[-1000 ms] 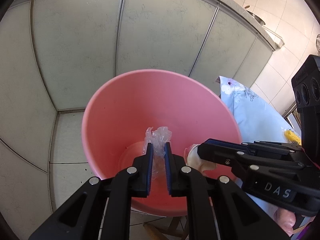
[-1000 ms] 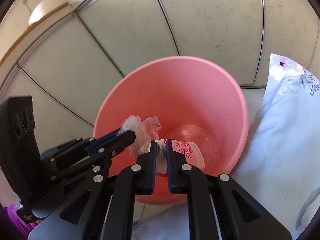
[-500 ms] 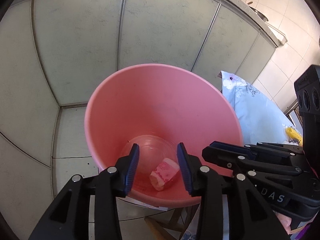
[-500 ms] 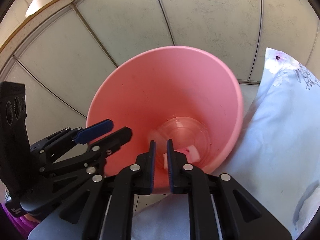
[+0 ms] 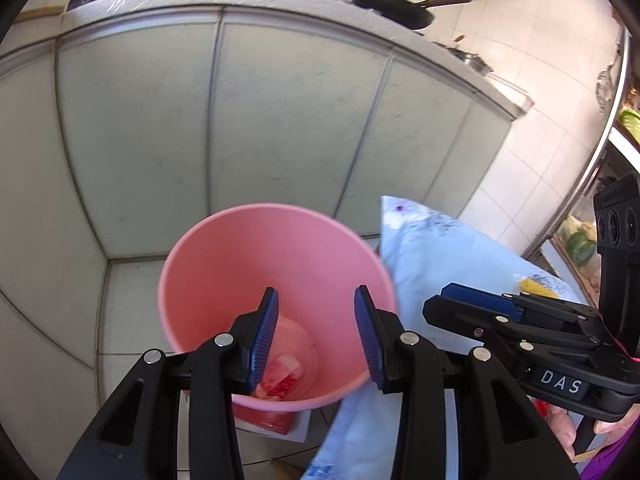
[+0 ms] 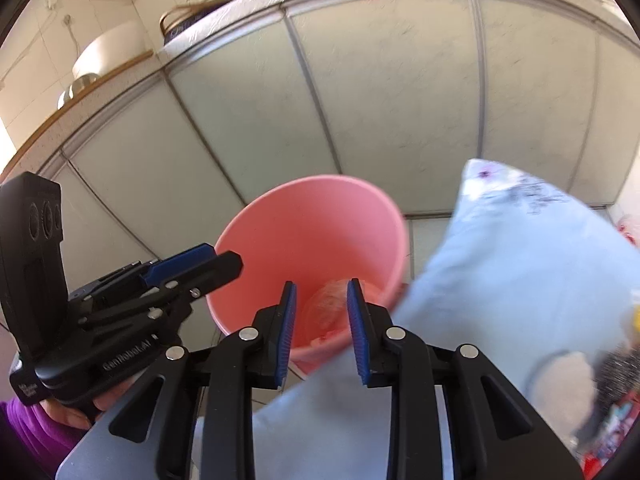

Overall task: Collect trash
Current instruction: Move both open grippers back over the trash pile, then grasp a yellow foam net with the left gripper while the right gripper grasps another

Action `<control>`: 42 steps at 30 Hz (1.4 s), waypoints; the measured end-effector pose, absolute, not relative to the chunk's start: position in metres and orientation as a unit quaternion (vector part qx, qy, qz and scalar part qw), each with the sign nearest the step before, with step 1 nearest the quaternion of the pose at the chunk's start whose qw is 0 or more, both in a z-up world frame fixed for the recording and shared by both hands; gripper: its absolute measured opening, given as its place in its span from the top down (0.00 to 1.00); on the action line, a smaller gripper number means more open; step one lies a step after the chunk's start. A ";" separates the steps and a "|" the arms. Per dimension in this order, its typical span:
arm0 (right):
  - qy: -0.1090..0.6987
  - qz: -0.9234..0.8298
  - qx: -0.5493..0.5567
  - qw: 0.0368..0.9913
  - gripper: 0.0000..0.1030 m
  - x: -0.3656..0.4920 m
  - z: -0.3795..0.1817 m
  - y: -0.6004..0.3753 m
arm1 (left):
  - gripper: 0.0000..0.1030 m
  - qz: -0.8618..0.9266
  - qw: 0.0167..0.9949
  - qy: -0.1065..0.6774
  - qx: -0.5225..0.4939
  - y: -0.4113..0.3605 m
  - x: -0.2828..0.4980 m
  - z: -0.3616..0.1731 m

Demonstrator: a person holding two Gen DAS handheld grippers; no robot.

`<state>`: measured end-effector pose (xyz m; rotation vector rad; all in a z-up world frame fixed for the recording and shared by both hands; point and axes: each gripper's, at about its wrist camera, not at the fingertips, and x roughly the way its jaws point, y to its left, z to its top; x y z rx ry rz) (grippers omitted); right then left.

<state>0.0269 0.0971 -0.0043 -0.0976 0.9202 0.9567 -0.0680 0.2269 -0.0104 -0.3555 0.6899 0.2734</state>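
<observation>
A pink plastic bin [image 5: 224,264] stands on the tiled floor against pale cabinet doors; it also shows in the right wrist view [image 6: 320,232]. A pink-and-white patterned paper cup [image 5: 282,376] lies at its bottom, and crumpled clear plastic [image 6: 326,304] lies inside too. My left gripper [image 5: 316,332] is open and empty above the bin's near rim. My right gripper [image 6: 322,328] is open and empty, held above the bin's near rim, to the right of the left one.
A table edge with a light blue floral cloth [image 5: 436,264] lies right of the bin, also in the right wrist view [image 6: 532,264]. A yellow object [image 5: 538,288] lies on the cloth. Frying pans [image 5: 394,8] sit on the counter above the cabinets [image 5: 280,120].
Both grippers have let go: the clear plastic and the paper cup dropped into the bin. Both jaws opened, and both grippers have pulled up and back from the bin.
</observation>
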 end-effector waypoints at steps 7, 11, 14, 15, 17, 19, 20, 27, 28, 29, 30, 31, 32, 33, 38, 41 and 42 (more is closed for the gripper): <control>0.396 0.401 -0.023 0.826 0.67 0.032 0.027 0.017 | 0.63 0.077 0.930 0.328 -0.147 0.177 -0.052 0.010; 0.373 0.353 -0.012 0.858 0.59 0.026 0.034 -0.043 | 0.63 0.044 0.934 0.332 -0.128 0.143 -0.038 0.015; 0.364 0.305 -0.001 0.880 0.59 0.025 0.034 -0.097 | 0.63 0.016 0.934 0.339 -0.108 0.116 -0.026 0.017; 0.365 0.288 0.002 0.885 0.59 0.026 0.032 -0.112 | 0.62 0.008 0.934 0.342 -0.102 0.107 -0.024 0.018; 0.368 0.260 0.011 0.893 0.59 0.026 0.025 -0.141 | 0.63 -0.007 0.933 0.348 -0.094 0.090 -0.016 0.016; 0.375 0.236 0.019 0.896 0.59 0.028 0.017 -0.167 | 0.63 -0.023 0.931 0.355 -0.086 0.072 -0.008 0.014; 0.379 0.222 0.028 0.898 0.59 0.028 0.012 -0.183 | 0.63 -0.030 0.930 0.358 -0.081 0.064 -0.004 0.012; 0.396 0.175 0.071 0.898 0.59 0.022 -0.016 -0.241 | 0.62 -0.089 0.922 0.375 -0.042 0.005 0.014 0.007; 0.398 0.173 0.075 0.898 0.59 0.021 -0.018 -0.244 | 0.62 -0.097 0.920 0.378 -0.038 -0.001 0.016 0.006; 0.401 0.171 0.082 0.896 0.59 0.021 -0.022 -0.250 | 0.62 -0.105 0.918 0.380 -0.034 -0.008 0.018 0.005; 0.402 0.170 0.086 0.896 0.59 0.023 -0.025 -0.253 | 0.62 -0.113 0.916 0.384 -0.029 -0.017 0.021 0.004; 0.403 0.169 0.089 0.895 0.59 0.022 -0.028 -0.257 | 0.62 -0.119 0.914 0.388 -0.026 -0.025 0.023 0.002; 0.404 0.168 0.091 0.894 0.59 0.023 -0.030 -0.258 | 0.62 -0.124 0.912 0.390 -0.023 -0.030 0.025 0.001; 0.405 0.168 0.093 0.894 0.58 0.024 -0.031 -0.258 | 0.62 -0.130 0.910 0.394 -0.020 -0.038 0.027 0.000; 0.411 0.165 0.103 0.891 0.59 0.025 -0.041 -0.265 | 0.62 -0.148 0.901 0.408 -0.007 -0.061 0.036 -0.008; 0.412 0.166 0.115 0.888 0.59 0.028 -0.043 -0.271 | 0.62 -0.152 0.900 0.408 0.003 -0.067 0.043 -0.007; 0.412 0.166 0.118 0.888 0.59 0.030 -0.044 -0.272 | 0.62 -0.153 0.901 0.406 0.005 -0.067 0.046 -0.004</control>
